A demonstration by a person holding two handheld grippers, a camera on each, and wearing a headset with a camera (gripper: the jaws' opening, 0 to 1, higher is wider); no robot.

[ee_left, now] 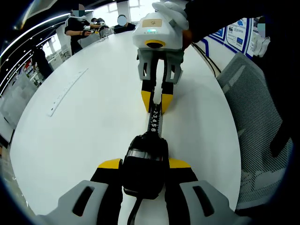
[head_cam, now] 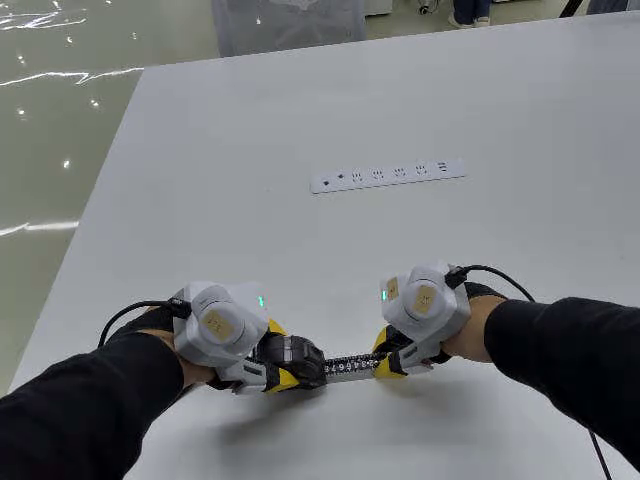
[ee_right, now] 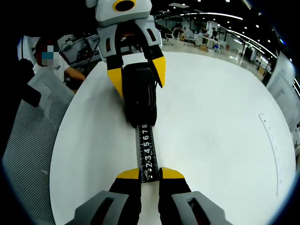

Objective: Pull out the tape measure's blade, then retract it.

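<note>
2-handed hold, short span drawn out

The black tape-measure case [head_cam: 300, 362], near the front edge of the white workbench [head_cam: 420, 90], is clamped in the left gripper [head_cam: 282, 355]. The right gripper [ee_right: 150, 174] pinches the tip of its short numbered blade [ee_right: 146, 147]. A white power strip [head_cam: 388, 175] lies well beyond.

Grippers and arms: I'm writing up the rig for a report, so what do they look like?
The left gripper and right gripper each have a rounded white-grey housing with a tan square patch, a small green light, dark jaws ending in yellow tips, and a black cable running off the rear. The person wears black long sleeves.
</note>
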